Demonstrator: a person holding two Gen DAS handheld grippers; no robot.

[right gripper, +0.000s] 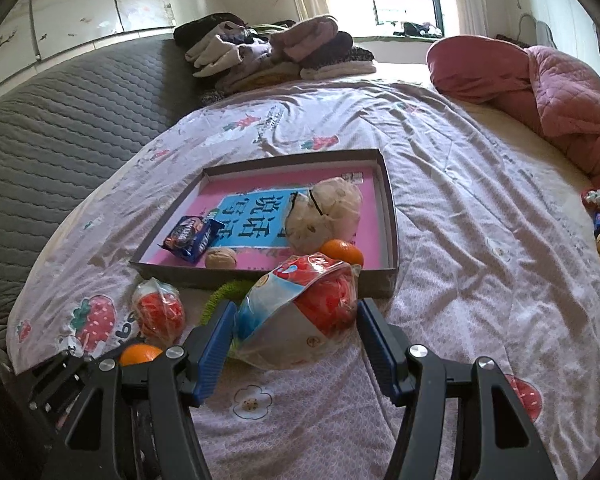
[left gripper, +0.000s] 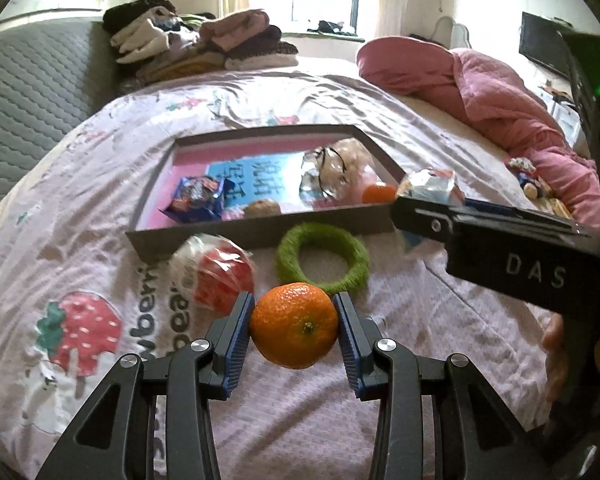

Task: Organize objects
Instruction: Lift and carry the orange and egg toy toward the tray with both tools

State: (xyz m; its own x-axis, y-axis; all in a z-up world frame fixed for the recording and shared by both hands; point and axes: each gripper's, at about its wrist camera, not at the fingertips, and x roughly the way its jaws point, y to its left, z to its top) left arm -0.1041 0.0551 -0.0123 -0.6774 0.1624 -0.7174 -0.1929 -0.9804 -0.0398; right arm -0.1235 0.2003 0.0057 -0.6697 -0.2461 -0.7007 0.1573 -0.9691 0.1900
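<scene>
A: Where's the fruit?
B: One orange (left gripper: 295,325) is pinched in the left gripper (left gripper: 296,334) above the sheet (left gripper: 420,320); a second (right gripper: 342,251) sits in the tray (right gripper: 392,216).
A: The right gripper (right gripper: 296,334)?
B: Clamped on one snack bag (right gripper: 300,308) (near the tray's front wall); open sheet lies rightward.

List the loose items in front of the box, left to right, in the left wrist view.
Wrapped red snack → orange gripped between the left fingers → green yarn ring → blue-and-red bag in the right gripper.
</scene>
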